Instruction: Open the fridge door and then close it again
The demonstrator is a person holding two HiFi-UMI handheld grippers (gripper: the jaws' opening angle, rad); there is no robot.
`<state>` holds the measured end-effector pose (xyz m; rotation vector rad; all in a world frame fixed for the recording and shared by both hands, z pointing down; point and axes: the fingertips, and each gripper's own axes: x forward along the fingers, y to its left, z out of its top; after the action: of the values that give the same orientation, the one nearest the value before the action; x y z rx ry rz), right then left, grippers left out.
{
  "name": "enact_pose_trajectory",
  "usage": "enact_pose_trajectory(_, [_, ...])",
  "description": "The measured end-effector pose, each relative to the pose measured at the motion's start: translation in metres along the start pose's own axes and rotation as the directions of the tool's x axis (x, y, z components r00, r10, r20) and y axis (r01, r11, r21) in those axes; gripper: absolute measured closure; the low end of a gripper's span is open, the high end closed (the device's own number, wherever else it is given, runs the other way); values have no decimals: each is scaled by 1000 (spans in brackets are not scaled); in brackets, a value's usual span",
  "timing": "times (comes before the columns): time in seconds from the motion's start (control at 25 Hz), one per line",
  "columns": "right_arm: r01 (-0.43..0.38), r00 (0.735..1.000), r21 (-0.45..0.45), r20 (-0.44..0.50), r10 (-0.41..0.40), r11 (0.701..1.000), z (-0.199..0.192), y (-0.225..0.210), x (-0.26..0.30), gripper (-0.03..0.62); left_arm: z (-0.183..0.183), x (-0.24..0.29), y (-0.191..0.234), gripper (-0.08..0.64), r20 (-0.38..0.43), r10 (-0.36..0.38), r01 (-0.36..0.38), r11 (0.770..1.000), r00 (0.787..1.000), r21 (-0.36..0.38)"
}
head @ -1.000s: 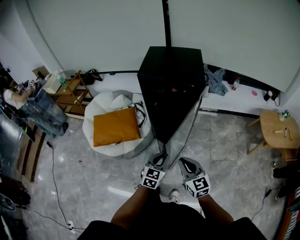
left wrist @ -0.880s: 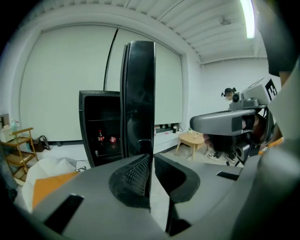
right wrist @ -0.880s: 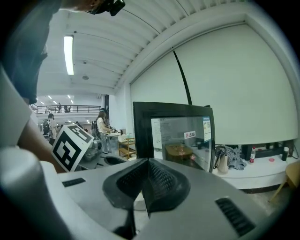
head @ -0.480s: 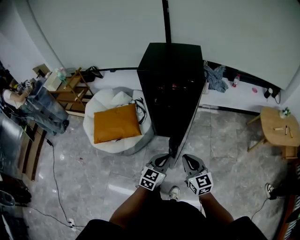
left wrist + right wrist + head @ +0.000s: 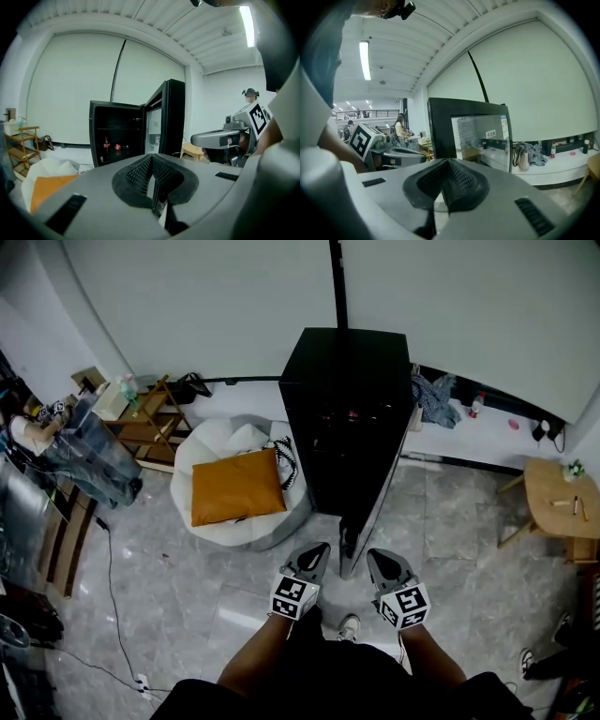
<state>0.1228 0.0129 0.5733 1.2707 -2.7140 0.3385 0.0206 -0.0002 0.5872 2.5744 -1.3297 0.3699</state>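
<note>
Head view is showing the black fridge standing near the white wall with its glass door hanging open, its free edge pointing toward the person. The left gripper is hovering just left of that edge, apart from it, its jaws pressed together on nothing. The right gripper is hovering just right of the edge, jaws likewise together and empty. Open grey tiled floor is lying to the left, with a cable trailing across it. A white beanbag carrying an orange cushion is sitting close beside the fridge's left side. A round wooden table is standing well off to the right. Bottles are showing inside the fridge.
</note>
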Motion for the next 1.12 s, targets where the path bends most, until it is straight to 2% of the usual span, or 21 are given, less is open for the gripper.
enact_pose_trajectory(0.52, [-25, 1000, -28, 4, 25, 999, 8, 1, 22, 575, 3, -12, 36, 540, 6, 105, -105, 994, 994, -24])
enact_pose_trajectory(0.72, [-35, 999, -38, -3, 35, 999, 10, -2, 30, 575, 6, -2, 49, 538, 5, 108, -108, 994, 994, -35])
enact_pose_trajectory(0.92, [-52, 999, 1, -12, 52, 999, 8, -9, 38, 575, 7, 8, 61, 538, 0, 106, -106, 994, 994, -31])
enact_pose_trajectory(1.12, [-80, 997, -1, -18, 80, 997, 8, -5, 46, 575, 7, 12, 71, 538, -5, 111, -111, 993, 994, -44])
